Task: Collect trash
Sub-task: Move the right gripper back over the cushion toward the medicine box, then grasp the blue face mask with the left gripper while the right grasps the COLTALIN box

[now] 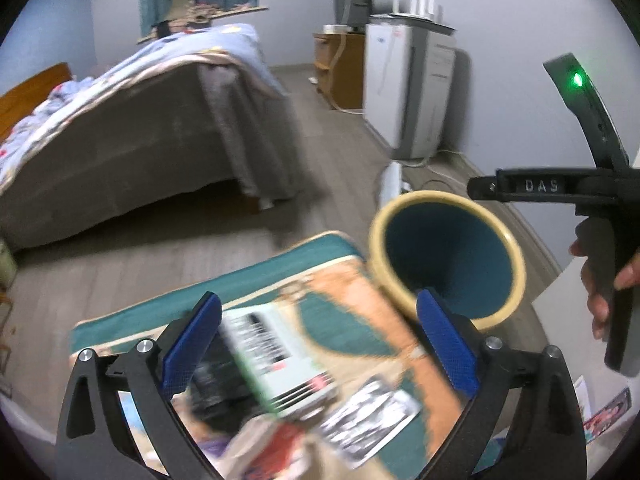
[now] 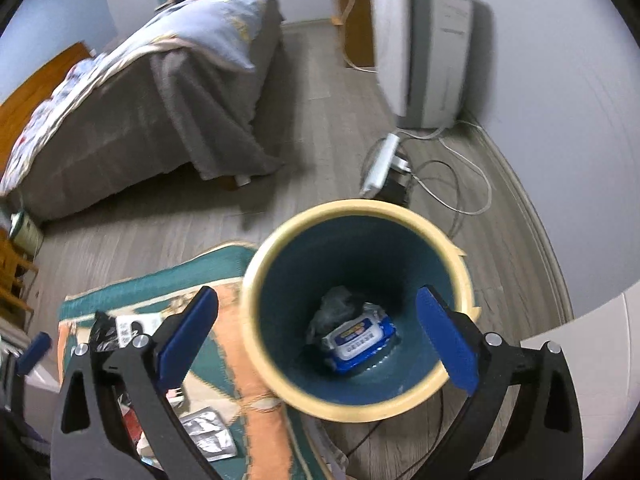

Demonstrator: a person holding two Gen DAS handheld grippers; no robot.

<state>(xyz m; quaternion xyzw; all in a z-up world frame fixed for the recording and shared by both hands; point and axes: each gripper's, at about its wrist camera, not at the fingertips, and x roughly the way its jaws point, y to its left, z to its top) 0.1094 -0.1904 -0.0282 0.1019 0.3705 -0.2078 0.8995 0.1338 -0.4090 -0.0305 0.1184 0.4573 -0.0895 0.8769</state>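
Note:
A round bin (image 1: 444,208) with a cream rim and teal inside stands at the rug's (image 1: 360,288) right corner. My left gripper (image 1: 320,320) hangs open over litter on the rug: a green-and-white packet (image 1: 276,356), a black wrapper (image 1: 208,384), a silver foil sachet (image 1: 368,416) and something crumpled (image 1: 260,448). Nothing sits between its blue pads (image 1: 192,344). My right gripper (image 2: 316,312) is open and empty above the bin (image 2: 360,404). Inside lie a blue-and-white wipes pack (image 2: 356,344) and grey crumpled plastic (image 2: 336,304). A hand (image 1: 600,292) holds the right gripper's handle.
A bed (image 1: 140,140) with a grey skirt fills the left. A white appliance (image 2: 420,52) stands against the right wall, with a power strip (image 2: 380,164) and loose cables (image 2: 460,188) just behind the bin. More wrappers (image 2: 208,432) lie on the rug (image 2: 248,360).

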